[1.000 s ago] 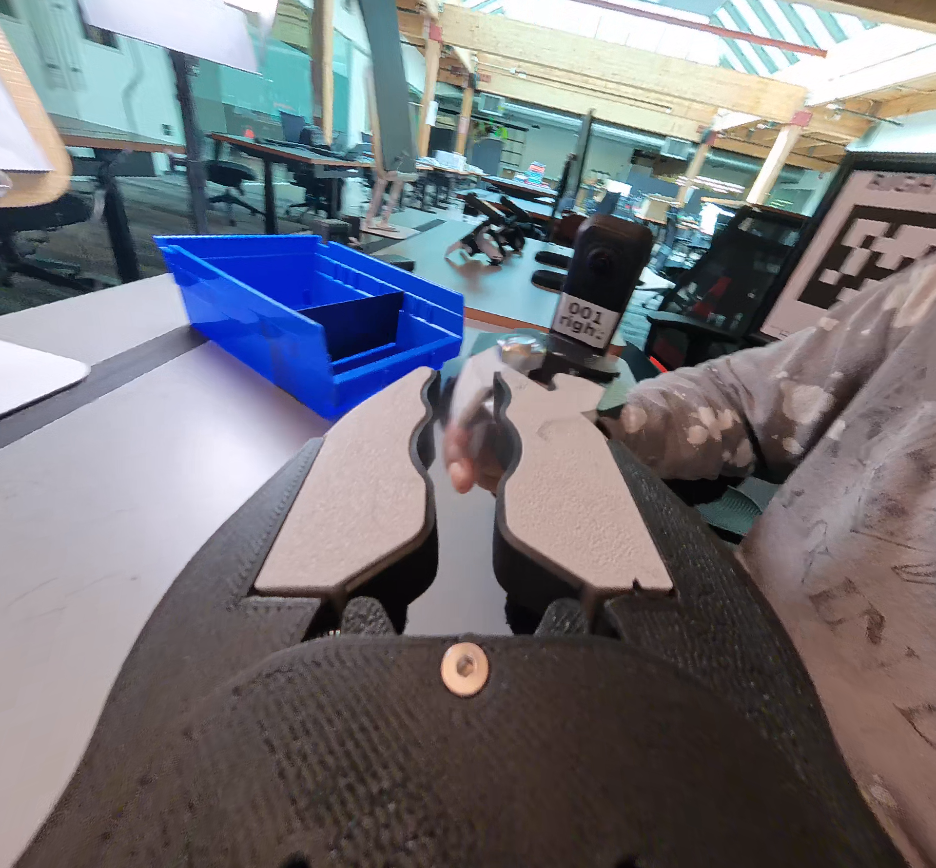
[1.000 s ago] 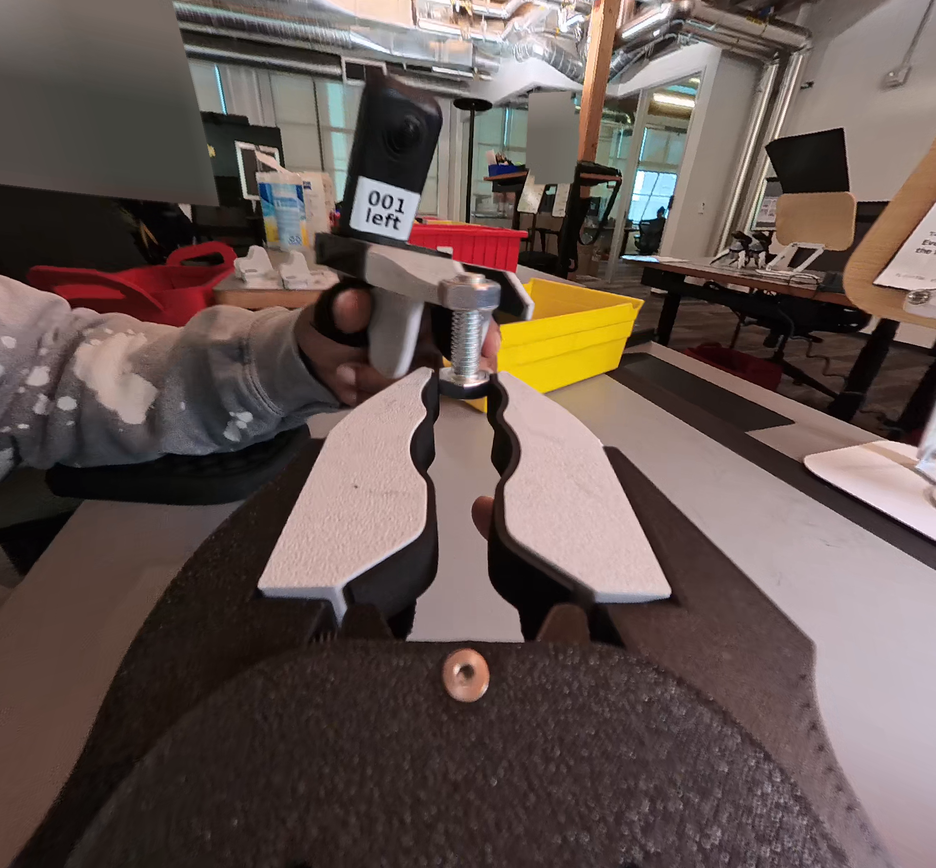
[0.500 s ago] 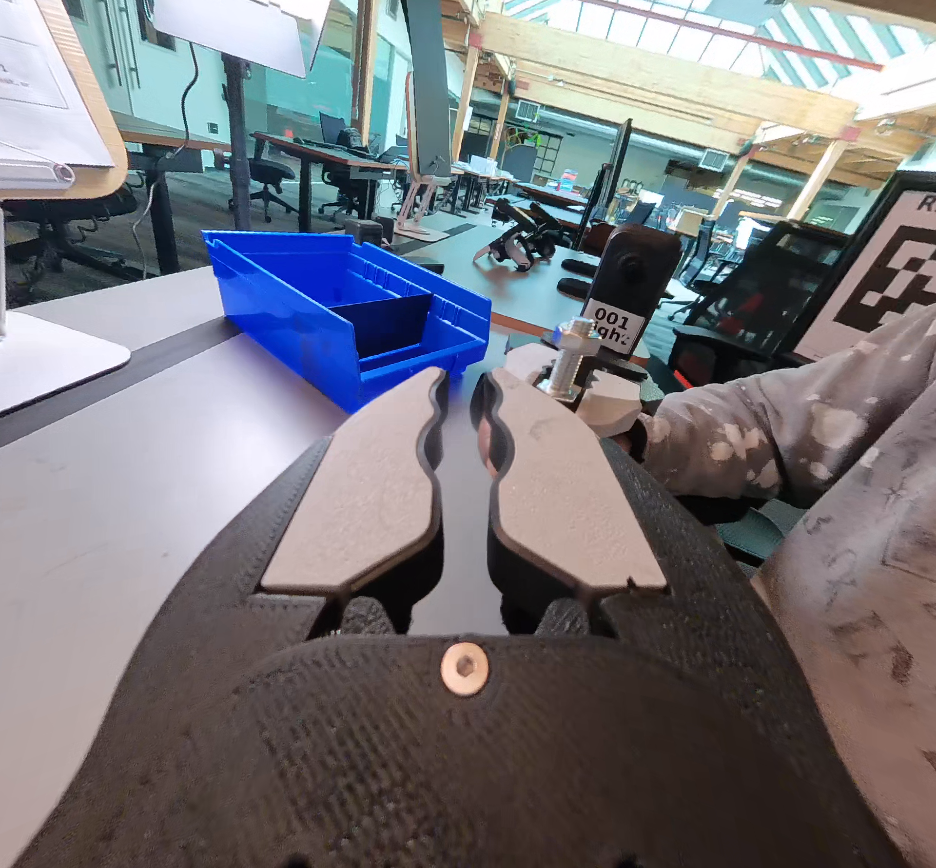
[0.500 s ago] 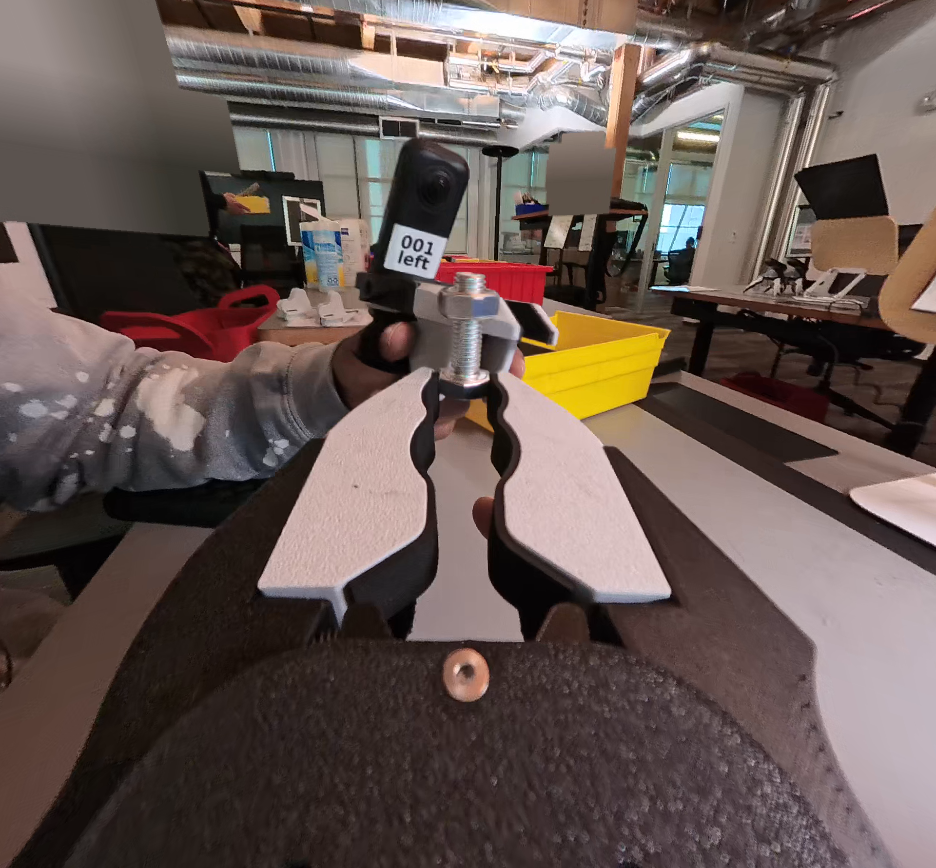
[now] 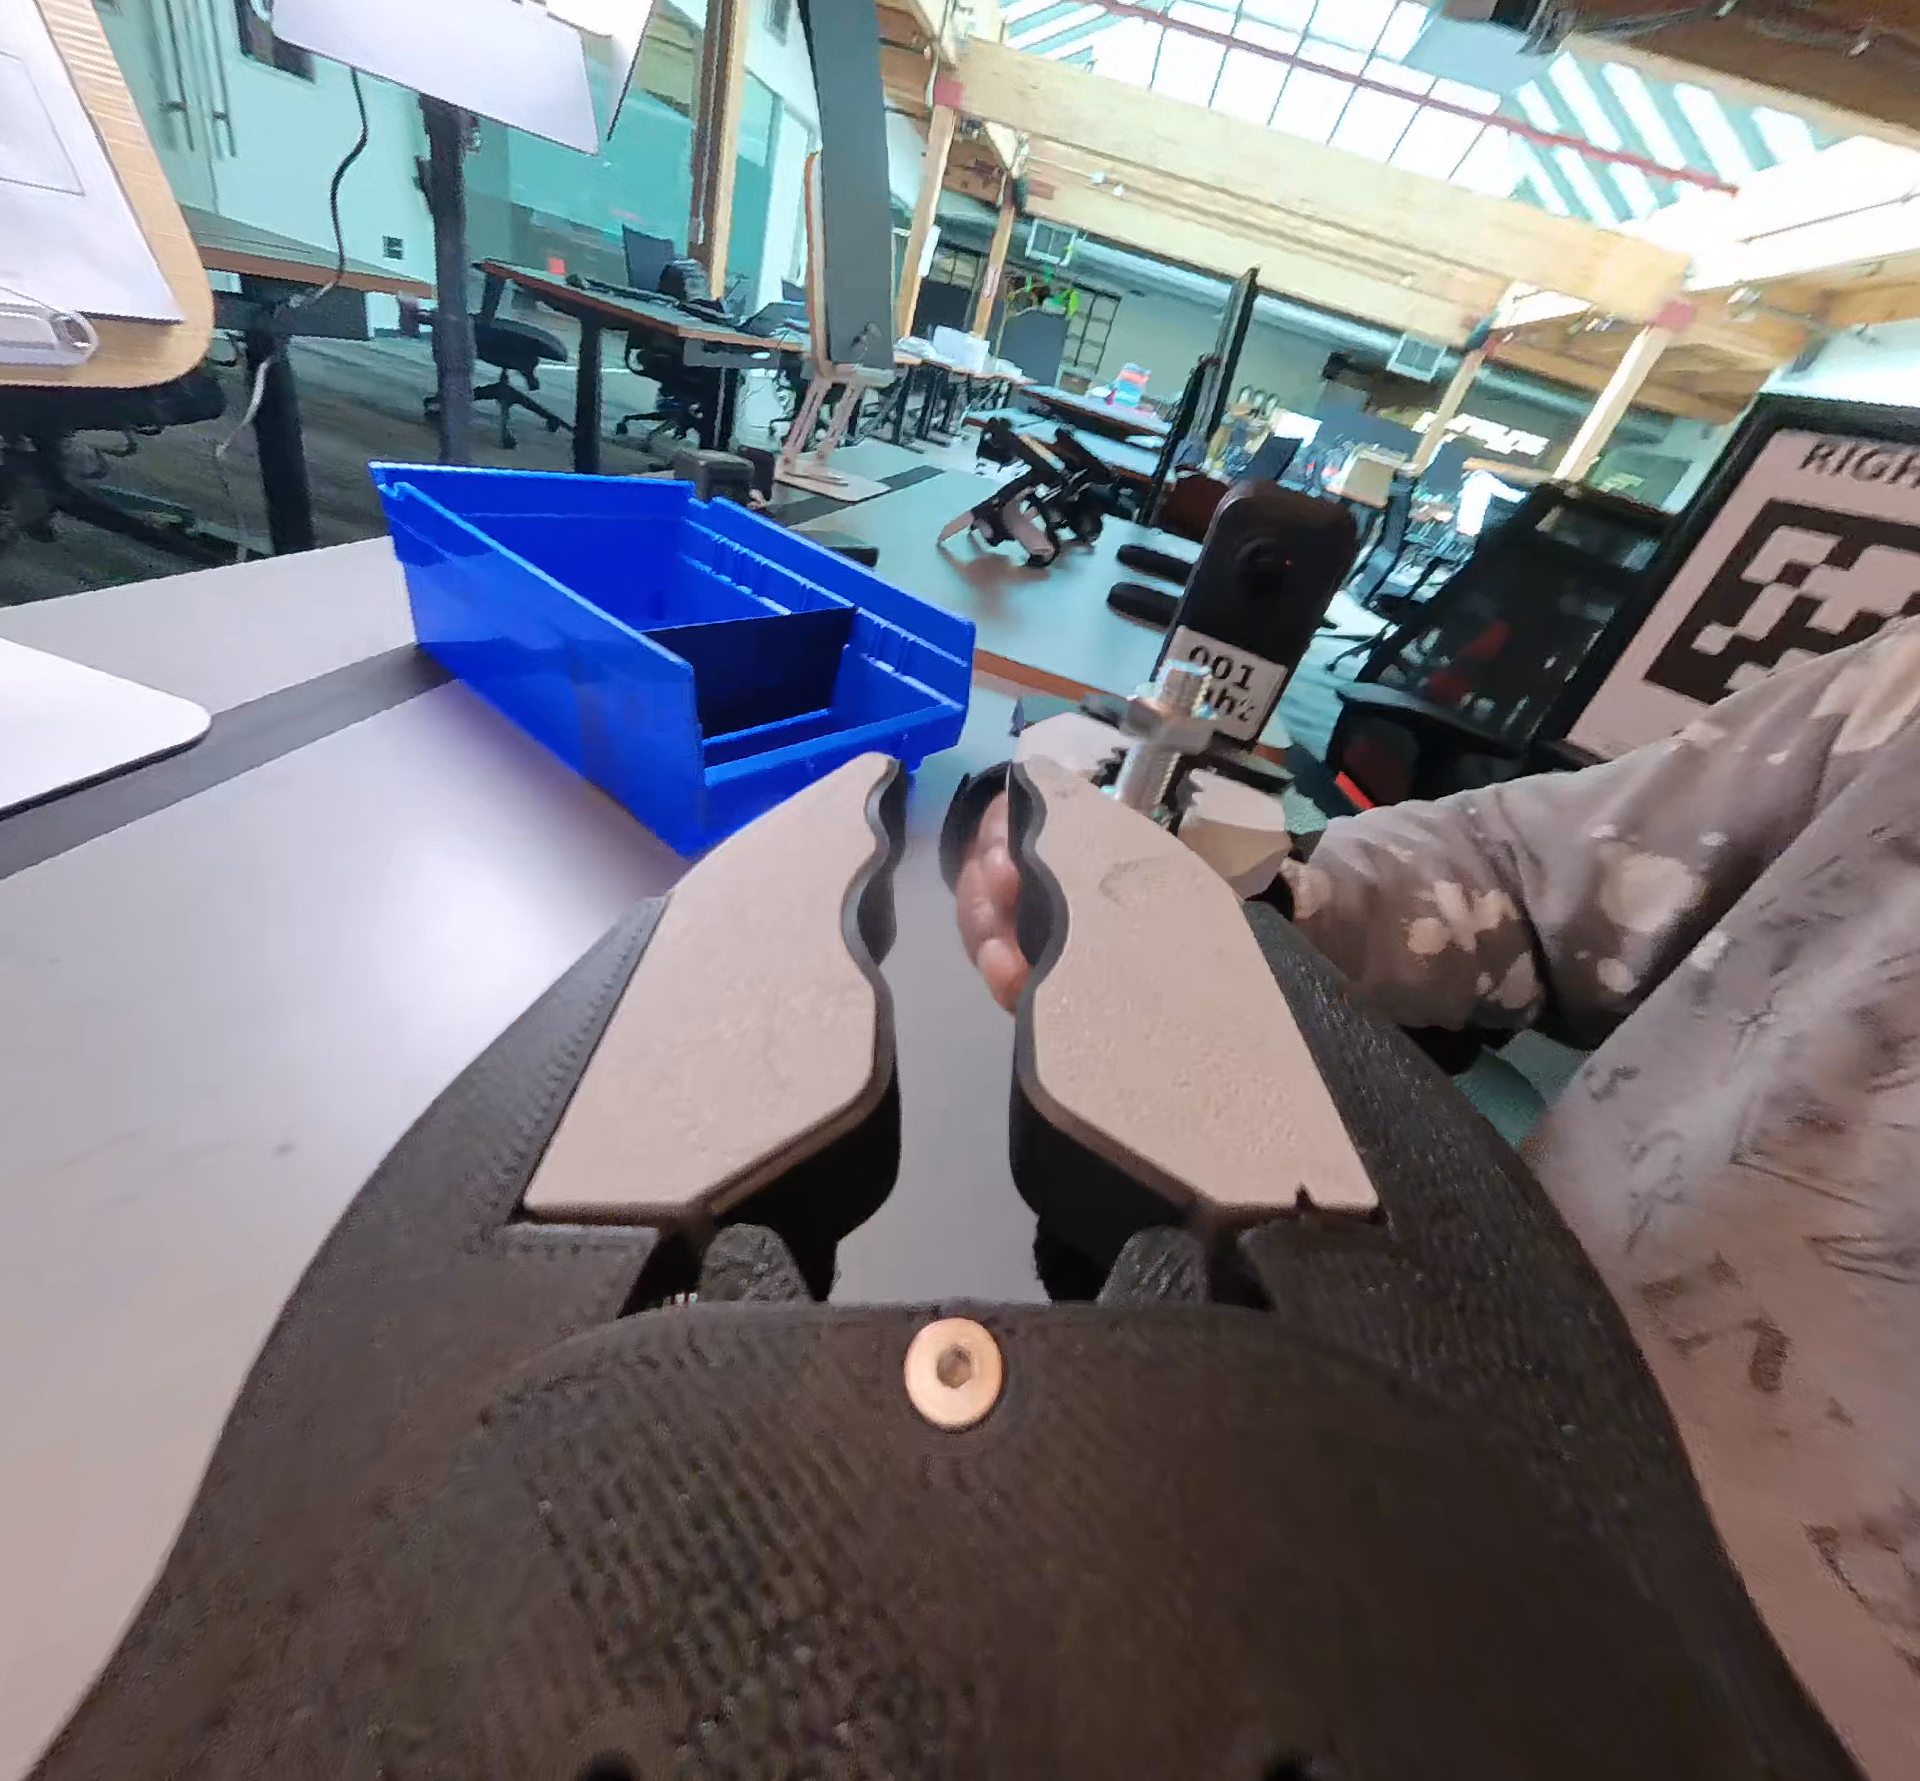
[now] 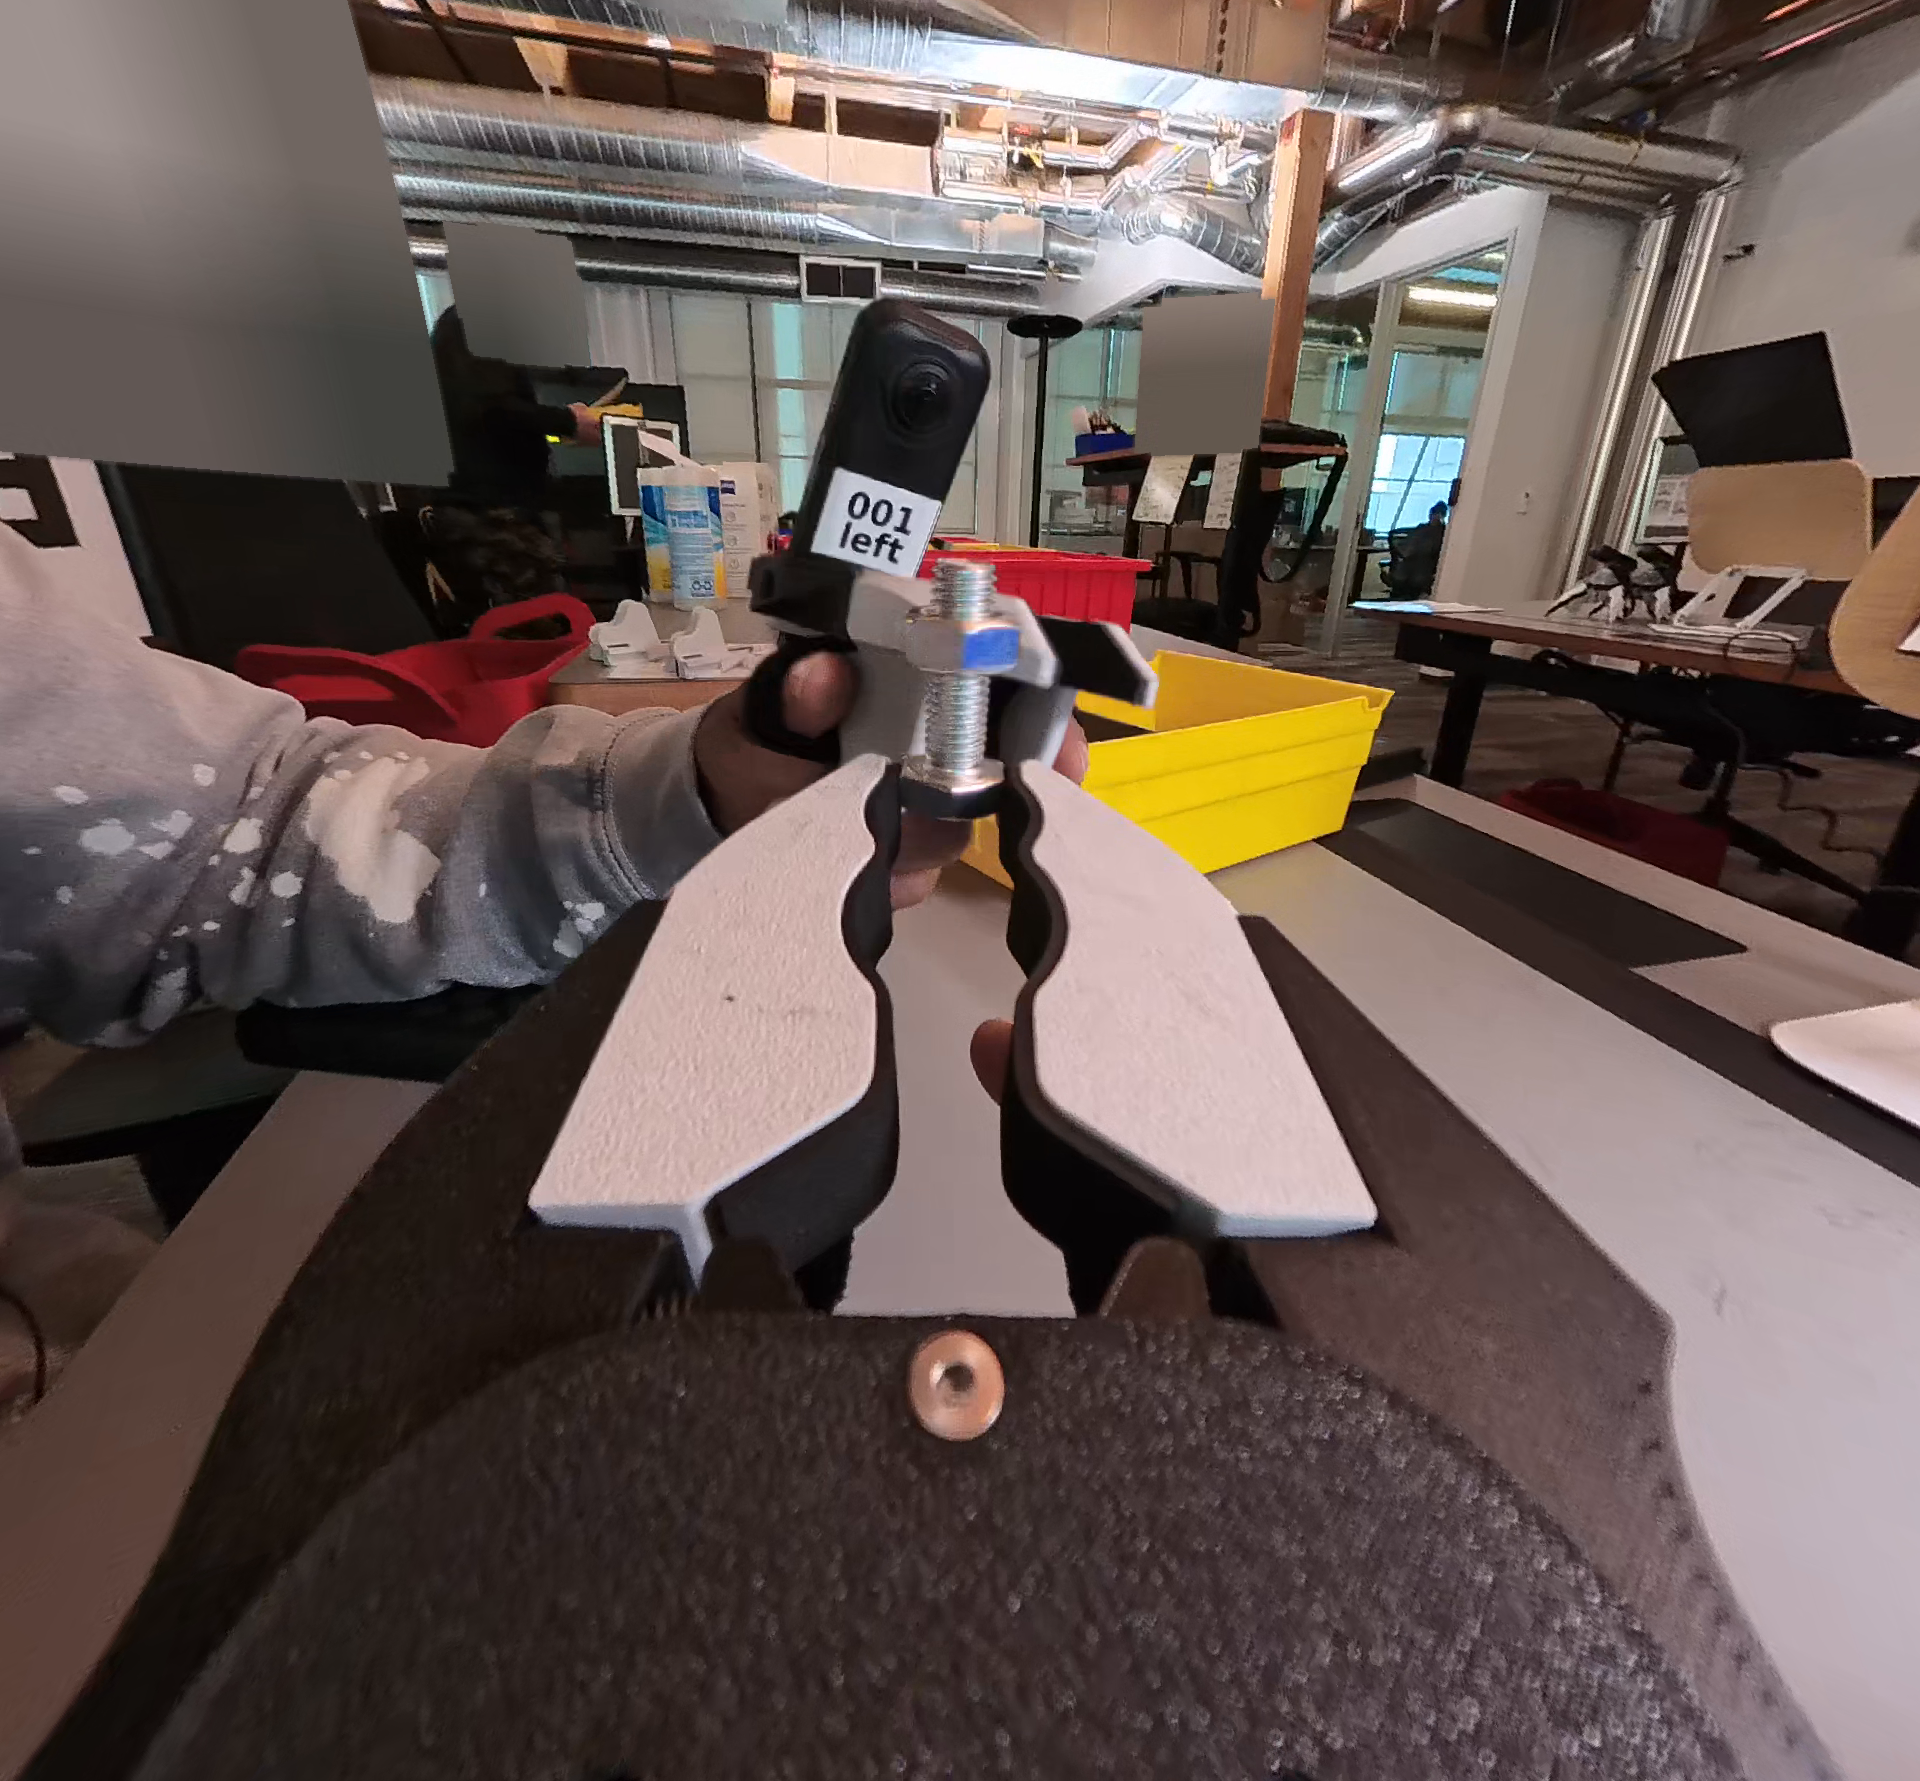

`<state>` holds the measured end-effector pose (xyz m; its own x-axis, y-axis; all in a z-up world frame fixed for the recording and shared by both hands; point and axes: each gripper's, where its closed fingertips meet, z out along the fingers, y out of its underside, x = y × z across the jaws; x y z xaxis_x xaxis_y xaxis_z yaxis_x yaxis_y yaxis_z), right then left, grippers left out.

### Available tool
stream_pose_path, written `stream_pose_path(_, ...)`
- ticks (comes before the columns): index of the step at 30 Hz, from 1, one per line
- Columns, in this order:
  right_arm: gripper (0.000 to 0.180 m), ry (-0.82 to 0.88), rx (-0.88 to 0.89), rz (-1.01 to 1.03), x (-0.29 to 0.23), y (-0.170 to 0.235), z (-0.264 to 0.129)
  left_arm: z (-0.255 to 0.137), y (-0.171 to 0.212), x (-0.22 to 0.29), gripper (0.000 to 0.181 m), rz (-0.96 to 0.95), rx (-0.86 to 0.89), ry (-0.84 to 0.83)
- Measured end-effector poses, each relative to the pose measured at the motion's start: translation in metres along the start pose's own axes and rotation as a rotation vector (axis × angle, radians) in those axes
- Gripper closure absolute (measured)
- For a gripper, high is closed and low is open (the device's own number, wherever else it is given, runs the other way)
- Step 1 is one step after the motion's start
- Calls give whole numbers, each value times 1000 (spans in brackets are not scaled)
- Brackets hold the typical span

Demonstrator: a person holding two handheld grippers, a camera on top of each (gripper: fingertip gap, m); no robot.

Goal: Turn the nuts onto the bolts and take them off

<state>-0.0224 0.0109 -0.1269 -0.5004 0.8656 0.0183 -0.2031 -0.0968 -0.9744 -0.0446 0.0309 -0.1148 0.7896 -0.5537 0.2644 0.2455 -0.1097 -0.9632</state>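
Your grey table (image 5: 260, 952) sits in an open workshop, blue bin (image 5: 665, 630) at 11 o'clock; right gripper (image 6: 951, 786) clamps the upright bolt (image 6: 958, 692), nut (image 6: 961, 645) mid-thread; left gripper (image 5: 951, 775) slightly parted, empty; bolt head hidden.

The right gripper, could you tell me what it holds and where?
The right gripper clamps the bolt by its head, threads up, nut on; the left gripper holds nothing.

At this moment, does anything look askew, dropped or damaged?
Nothing stands out. The right claw grips the bolt by its head, upright, with the nut partway down the thread. The left claw holds nothing, beside the bolt. The blue bin sits flat.
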Motion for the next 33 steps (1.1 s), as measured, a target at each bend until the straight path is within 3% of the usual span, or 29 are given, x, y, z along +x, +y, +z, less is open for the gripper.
stream_pose_path(5,161,37,-43,2,6,9,2,7,1,25,148,13,-3,114)
stream_pose_path(8,162,30,-39,3,4,9,2,13,9,24,146,41,-45,87)
stream_pose_path(9,162,29,-26,11,5,7,1,12,7,21,147,32,-43,75)
stream_pose_path(10,162,9,-2,22,4,4,0,9,5,12,166,6,-40,21)
stream_pose_path(12,162,1,13,24,3,-1,-1,2,2,-4,169,2,-24,-48)
stream_pose_path(20,162,36,-34,10,6,8,2,12,5,26,147,15,-31,93)
stream_pose_path(22,162,41,-27,16,7,7,1,12,6,22,151,24,-45,66)
stream_pose_path(23,162,27,-10,21,6,5,0,10,5,13,166,14,-52,12)
stream_pose_path(25,162,19,4,19,6,1,-1,4,5,-4,171,40,-65,-77)
stream_pose_path(33,162,41,-32,7,7,8,2,12,7,26,145,13,-64,82)
